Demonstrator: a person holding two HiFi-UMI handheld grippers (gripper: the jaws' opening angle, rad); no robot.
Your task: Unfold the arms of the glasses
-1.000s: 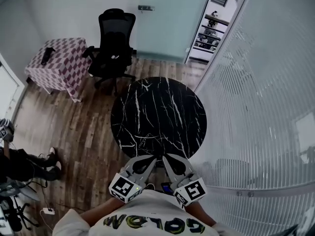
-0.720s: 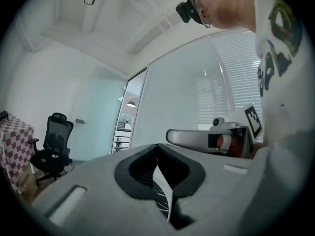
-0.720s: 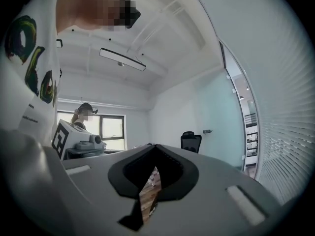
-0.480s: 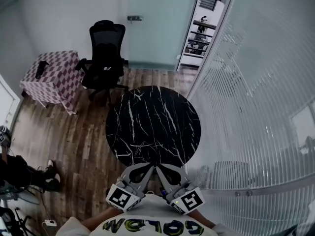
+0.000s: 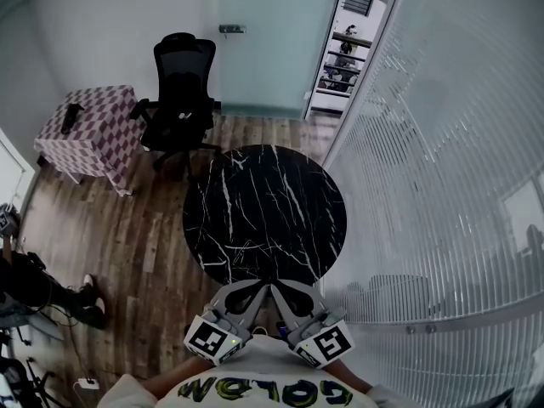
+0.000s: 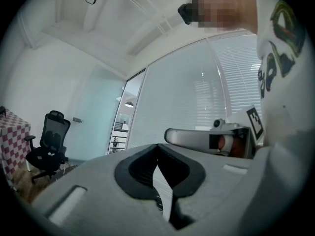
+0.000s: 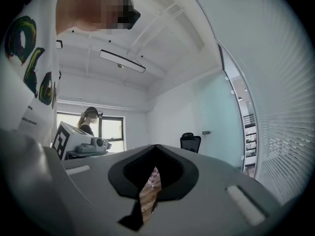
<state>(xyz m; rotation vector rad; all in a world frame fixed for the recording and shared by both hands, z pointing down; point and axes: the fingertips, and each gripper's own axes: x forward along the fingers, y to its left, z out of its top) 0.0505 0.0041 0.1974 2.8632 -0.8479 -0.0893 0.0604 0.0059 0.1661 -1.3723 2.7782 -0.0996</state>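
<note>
Nearest the camera, the person's printed shirt (image 5: 263,388) filled the bottom edge of the head view, and both tools were held in tight against it. The left gripper (image 5: 263,290) and the right gripper (image 5: 280,290) pointed level and slanted inward, so that their tips nearly met just short of the near rim of the tabletop (image 5: 255,219). Each gripper view showed its fingers (image 6: 93,178) closed tip to tip with nothing between them. Only the room beyond showed through the slit below the tips.

Past them lay the round black marble tabletop, veined in white. No glasses could be seen on it or in either gripper view, so where they were could not be told. That fitted two cases: folded glasses waiting somewhere out of frame, or glasses with their arms already opened and taken out of view. The step in hand therefore could not be named.

Judged from the task alone, good unfolding would mean one pair of fingers steadying the front at the bridge. The other pair would swing a single arm about its hinge with a light pinch, keeping the lenses off the hard marble.

Farther off were the wooden floor (image 5: 144,236), a black office chair (image 5: 183,87), a checked side table (image 5: 89,126) and the slatted glass partition (image 5: 442,185).
</note>
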